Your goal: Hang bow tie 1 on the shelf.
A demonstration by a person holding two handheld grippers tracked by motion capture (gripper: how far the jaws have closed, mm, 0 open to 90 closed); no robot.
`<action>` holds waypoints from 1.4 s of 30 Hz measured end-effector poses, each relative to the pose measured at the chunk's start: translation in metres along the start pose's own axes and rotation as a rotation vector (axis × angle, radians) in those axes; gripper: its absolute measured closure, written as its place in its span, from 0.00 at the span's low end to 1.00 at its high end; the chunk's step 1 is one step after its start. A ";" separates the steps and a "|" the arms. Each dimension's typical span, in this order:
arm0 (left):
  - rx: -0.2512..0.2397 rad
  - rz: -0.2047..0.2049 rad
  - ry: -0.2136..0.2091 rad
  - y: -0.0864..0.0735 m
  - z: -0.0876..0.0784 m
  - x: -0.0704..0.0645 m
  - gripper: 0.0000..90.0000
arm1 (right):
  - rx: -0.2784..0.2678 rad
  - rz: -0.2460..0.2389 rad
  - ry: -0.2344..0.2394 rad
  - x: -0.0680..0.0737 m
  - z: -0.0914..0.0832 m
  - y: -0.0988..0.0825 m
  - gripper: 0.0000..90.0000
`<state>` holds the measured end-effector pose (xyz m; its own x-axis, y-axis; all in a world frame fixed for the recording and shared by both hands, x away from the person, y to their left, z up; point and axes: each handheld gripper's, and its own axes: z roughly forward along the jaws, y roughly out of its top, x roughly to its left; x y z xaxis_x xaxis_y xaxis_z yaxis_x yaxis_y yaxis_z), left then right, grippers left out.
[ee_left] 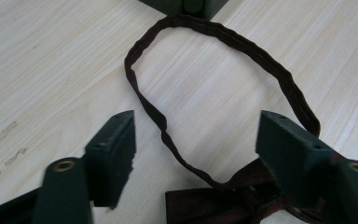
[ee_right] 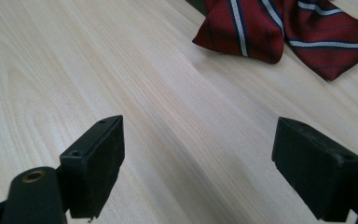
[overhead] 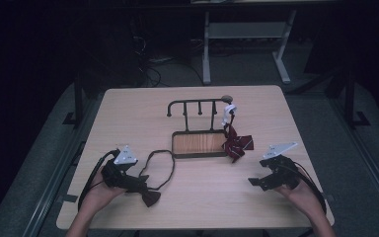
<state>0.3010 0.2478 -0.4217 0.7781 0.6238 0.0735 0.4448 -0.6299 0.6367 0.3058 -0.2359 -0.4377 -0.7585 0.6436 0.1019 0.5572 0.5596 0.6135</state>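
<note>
While the wooden tray point(overhead: 197, 144) holds nothing, both grippers' fingers gape; left gripper point(ee_left: 193, 154) straddles the bow tie point(ee_left: 223, 200).

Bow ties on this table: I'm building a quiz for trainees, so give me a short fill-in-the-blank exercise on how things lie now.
1. The dark bow tie lies flat by the ____ gripper.
2. The red bow tie bears ____ in white and blue.
3. The jaws of the right gripper stand ____, with bare table between them.
4. The red bow tie hangs from the dark ____.

Missing words: left; stripes; open; rack
</note>
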 end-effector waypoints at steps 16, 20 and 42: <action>0.078 -0.008 -0.006 0.035 0.012 0.022 0.39 | 0.011 -0.001 0.000 -0.001 0.001 -0.001 0.19; 0.116 -0.004 -0.014 0.041 0.024 0.025 0.40 | 0.019 -0.017 -0.005 -0.001 0.002 -0.002 0.19; 0.182 -0.012 -0.026 0.058 0.056 0.038 0.39 | -0.051 -0.019 -0.071 -0.002 -0.008 -0.003 0.16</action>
<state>0.3815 0.2092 -0.4255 0.7826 0.6209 0.0454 0.5249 -0.6973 0.4882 0.3031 -0.2433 -0.4332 -0.7419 0.6695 0.0358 0.5239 0.5456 0.6541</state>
